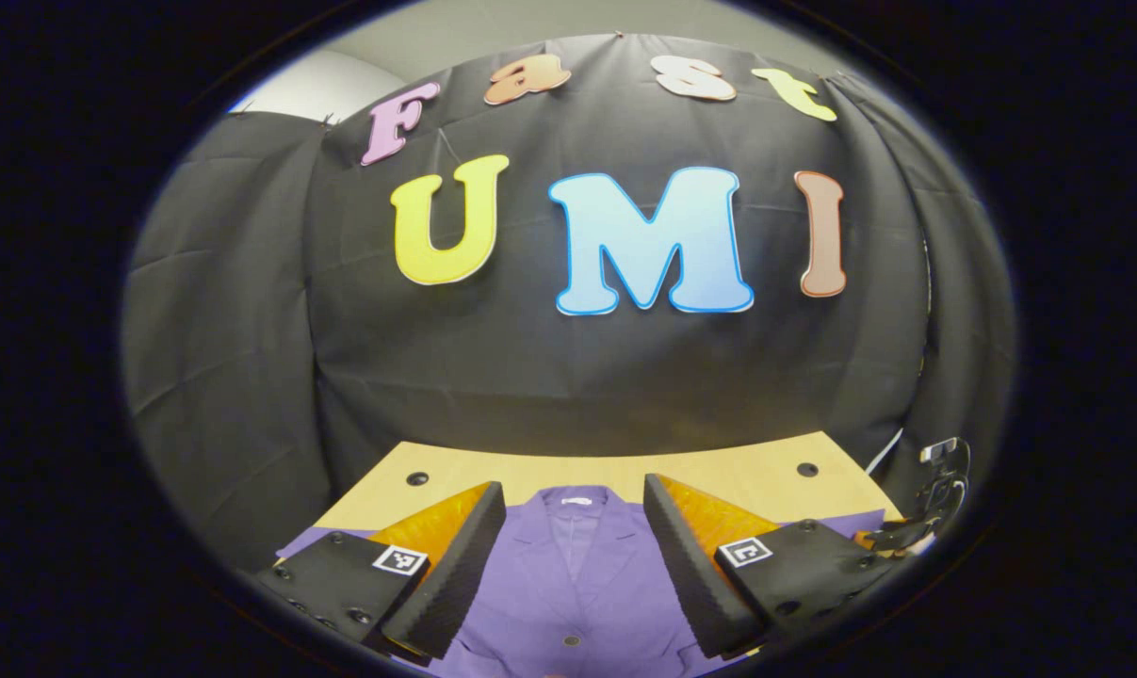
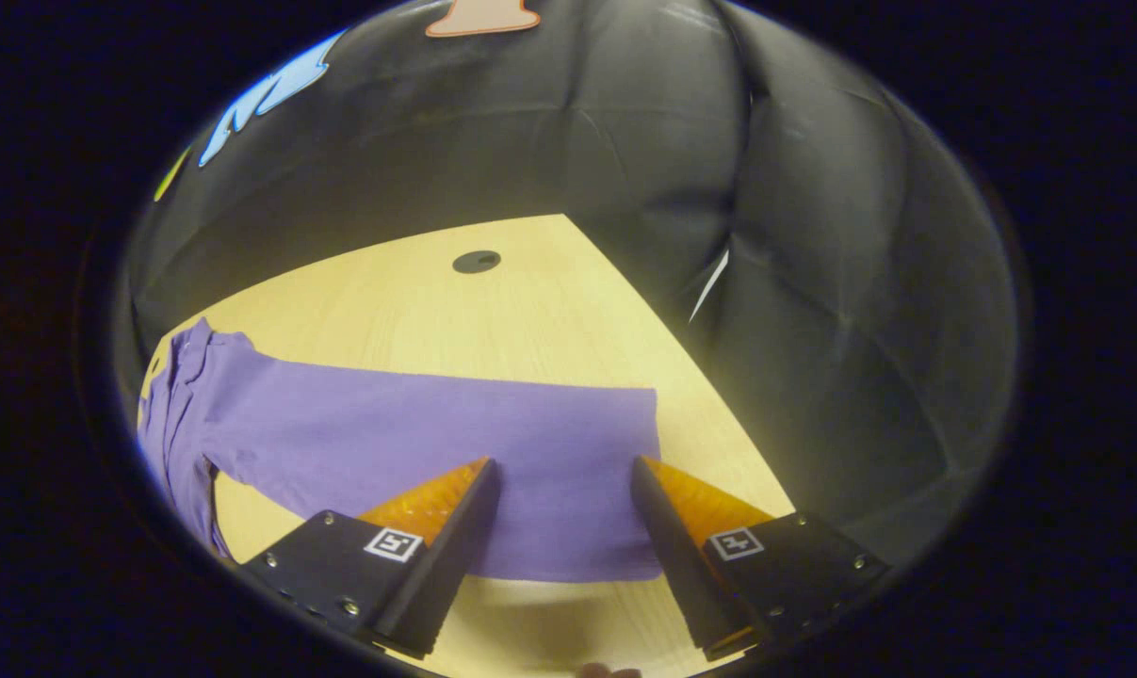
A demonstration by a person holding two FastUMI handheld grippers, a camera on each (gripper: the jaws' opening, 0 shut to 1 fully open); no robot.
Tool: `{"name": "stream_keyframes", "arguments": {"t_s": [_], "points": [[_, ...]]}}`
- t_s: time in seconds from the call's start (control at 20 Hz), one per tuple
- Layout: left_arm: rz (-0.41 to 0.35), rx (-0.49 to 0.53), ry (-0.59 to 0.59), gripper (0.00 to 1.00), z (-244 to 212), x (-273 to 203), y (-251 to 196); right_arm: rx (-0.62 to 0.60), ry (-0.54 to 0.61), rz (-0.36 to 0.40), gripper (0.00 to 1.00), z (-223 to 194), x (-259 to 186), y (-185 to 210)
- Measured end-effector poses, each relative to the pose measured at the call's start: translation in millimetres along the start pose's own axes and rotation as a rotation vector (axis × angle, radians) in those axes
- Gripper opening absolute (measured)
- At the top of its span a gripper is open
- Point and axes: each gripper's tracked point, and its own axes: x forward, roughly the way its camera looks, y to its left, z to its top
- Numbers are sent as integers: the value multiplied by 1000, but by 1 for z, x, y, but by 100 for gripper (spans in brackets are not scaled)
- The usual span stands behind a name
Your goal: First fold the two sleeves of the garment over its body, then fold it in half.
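Purple jacket (image 1: 577, 584) lies flat on bench (image 1: 719, 471), collar toward wall. Left claw (image 1: 576, 499) open above its front. Right claw (image 2: 563, 471) open over outstretched sleeve (image 2: 455, 443), gripping nothing.

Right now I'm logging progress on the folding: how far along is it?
Nothing is folded yet. The purple jacket lies open on the table, its sleeve spread flat sideways. In hand: the open right gripper hovers over the cuff end; the open left gripper is above the collar. Both sleeve folds and halving remain.
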Motion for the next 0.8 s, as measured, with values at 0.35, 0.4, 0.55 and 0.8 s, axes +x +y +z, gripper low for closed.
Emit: {"name": "stream_keyframes", "arguments": {"t_s": [0.35, 0.4, 0.55, 0.8], "points": [[-44, 0, -6, 100, 4, 6, -25, -18, -54, 65, 75, 2, 3, 15], [-47, 5, -11, 100, 6, 4, -25, -6, -58, 62, 37, 5, 8, 16], [-43, 12, -16, 100, 8, -1, -21, 1, -27, 52, 36, 8, 5, 17], [-38, 18, -19, 100, 10, -6, -16, -15, 4, 64, 1, 9, -3, 13]]}}
